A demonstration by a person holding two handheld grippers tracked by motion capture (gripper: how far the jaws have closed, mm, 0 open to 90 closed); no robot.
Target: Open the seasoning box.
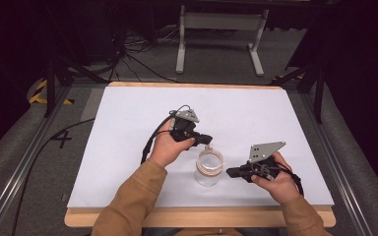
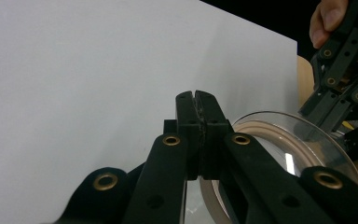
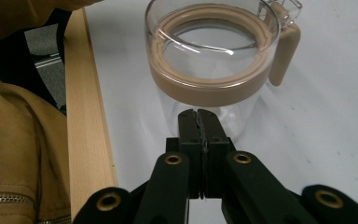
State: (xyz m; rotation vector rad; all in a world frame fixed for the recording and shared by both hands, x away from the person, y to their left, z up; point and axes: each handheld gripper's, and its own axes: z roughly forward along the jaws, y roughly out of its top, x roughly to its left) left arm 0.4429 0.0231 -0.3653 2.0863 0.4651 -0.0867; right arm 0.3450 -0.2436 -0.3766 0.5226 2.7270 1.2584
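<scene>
- Glass jar (image 1: 209, 168) with tan collar stands upright on white tabletop (image 1: 128, 147), near its 6 o'clock edge.
- My left gripper (image 1: 207, 139): jaws together, empty, at jar's 11 o'clock, just beside rim.
- My right gripper (image 1: 230, 172): jaws together, empty, at jar's 3 o'clock, close by.

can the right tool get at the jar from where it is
Probably yes. The right tool points straight at the jar with bare table between them and nothing in the way. Its jaws are shut, though, so they would need to open first.
</scene>
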